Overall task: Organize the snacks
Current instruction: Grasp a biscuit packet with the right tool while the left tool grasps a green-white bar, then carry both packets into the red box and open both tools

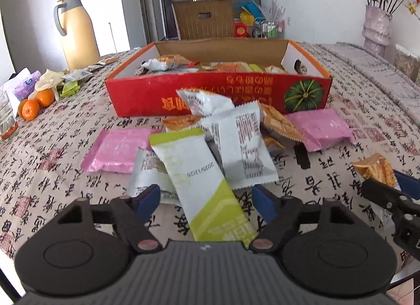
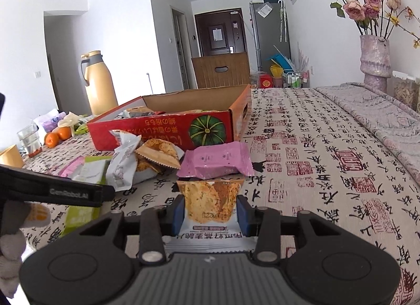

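A red cardboard box with several snack packets inside stands mid-table; it also shows in the right wrist view. In front lies a pile of packets: a green-and-white one, white ones, orange ones and two pink ones. My left gripper is open, its fingers either side of the green-and-white packet's near end. My right gripper is shut on an orange cracker packet, also seen in the left wrist view. A pink packet lies just beyond it.
A yellow thermos, oranges, a glass and tissue packs stand at the table's left. A flower vase stands at the far right. A wooden chair is behind the box. The calligraphy tablecloth stretches to the right.
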### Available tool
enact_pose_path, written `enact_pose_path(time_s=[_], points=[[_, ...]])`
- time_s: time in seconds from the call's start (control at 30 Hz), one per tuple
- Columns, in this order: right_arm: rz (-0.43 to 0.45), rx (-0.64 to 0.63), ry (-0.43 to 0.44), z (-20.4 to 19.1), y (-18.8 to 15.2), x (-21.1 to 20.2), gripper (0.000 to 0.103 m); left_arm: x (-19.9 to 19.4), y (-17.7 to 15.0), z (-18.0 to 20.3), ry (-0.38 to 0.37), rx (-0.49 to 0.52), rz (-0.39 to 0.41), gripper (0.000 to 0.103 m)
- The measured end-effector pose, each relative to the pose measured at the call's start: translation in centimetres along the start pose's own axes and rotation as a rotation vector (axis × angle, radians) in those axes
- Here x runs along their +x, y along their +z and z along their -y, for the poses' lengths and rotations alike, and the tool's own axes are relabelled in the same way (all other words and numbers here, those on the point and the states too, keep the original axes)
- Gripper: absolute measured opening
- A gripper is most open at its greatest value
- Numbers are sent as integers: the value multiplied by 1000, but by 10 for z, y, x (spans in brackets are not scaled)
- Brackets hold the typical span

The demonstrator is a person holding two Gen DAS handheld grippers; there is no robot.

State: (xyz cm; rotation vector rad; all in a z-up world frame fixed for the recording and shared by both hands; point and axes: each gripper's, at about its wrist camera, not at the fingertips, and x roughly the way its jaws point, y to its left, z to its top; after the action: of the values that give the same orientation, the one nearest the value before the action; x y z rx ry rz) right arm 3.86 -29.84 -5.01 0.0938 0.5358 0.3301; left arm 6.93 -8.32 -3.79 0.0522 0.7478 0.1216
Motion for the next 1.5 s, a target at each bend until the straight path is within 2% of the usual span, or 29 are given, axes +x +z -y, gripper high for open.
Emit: enact_pose_path(time_s=[0.13,0.2,0.33,0.4,0.5,1.03,1.5], points=[[3,3,3,0,-4,-4,40,-2,-4,1,1,-7,-3,70],[1,4,1,-1,-6,-6,40,-1,-6,0,-8,-9,-16,61],[-1,8,-9,-3,-10,-11,40,1,-10,-4,-20,-22,-26,55],[-1,11,-17,-3,-12,-14,40,-1,-12,-6,-31,-24,-22,44],[-3,13,-31,-5,-16,-18,40,-4,-14,-9,-41,-21,-14,41],[7,-15,-64,-23,-15,-31,40,-29,-17,-29,-76,-38,58,39],[27,-36,-79,-36,1,-27,41,-44,2,-50,-100,-66,139,39]])
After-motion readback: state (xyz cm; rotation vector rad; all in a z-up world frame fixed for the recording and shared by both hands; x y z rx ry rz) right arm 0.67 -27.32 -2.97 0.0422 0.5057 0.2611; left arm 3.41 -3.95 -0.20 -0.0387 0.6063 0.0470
